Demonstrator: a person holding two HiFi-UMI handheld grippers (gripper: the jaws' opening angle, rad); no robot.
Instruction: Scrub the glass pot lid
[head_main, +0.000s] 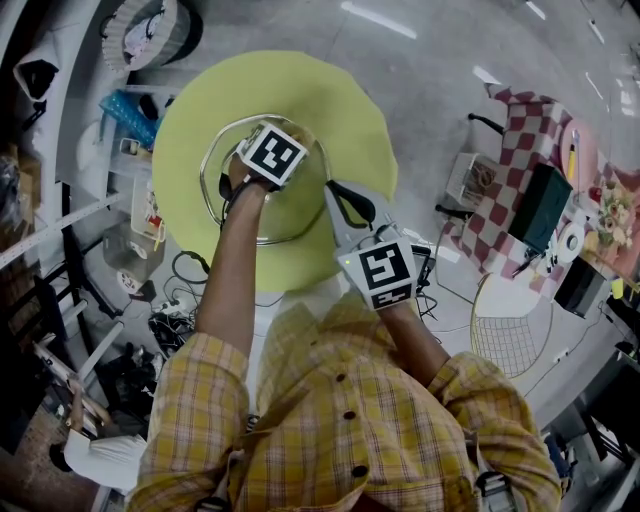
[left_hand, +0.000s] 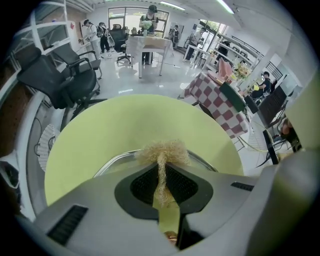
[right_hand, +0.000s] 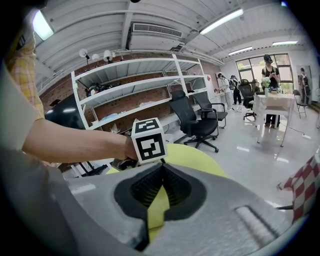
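Observation:
The glass pot lid (head_main: 285, 215), metal-rimmed, lies on a round yellow-green table (head_main: 200, 110). My left gripper (head_main: 290, 135) hovers over the lid's far part, shut on a tan fibrous scrubber (left_hand: 162, 150). The tuft sticks out past the left gripper (left_hand: 162, 161), just above the lid's rim (left_hand: 112, 161). My right gripper (head_main: 332, 192) has its jaws closed at the lid's right rim. In the right gripper view, the right gripper (right_hand: 161, 166) shows its tips meeting, with the rim hidden behind them. The left gripper's marker cube (right_hand: 149, 141) sits just beyond.
A table with a red-checked cloth (head_main: 520, 150) and boxes stands to the right, with a white wire screen (head_main: 510, 330) by it. Shelves with clutter (head_main: 130, 120) and floor cables (head_main: 170, 300) are at left. Black office chairs (left_hand: 65, 80) and people stand farther off.

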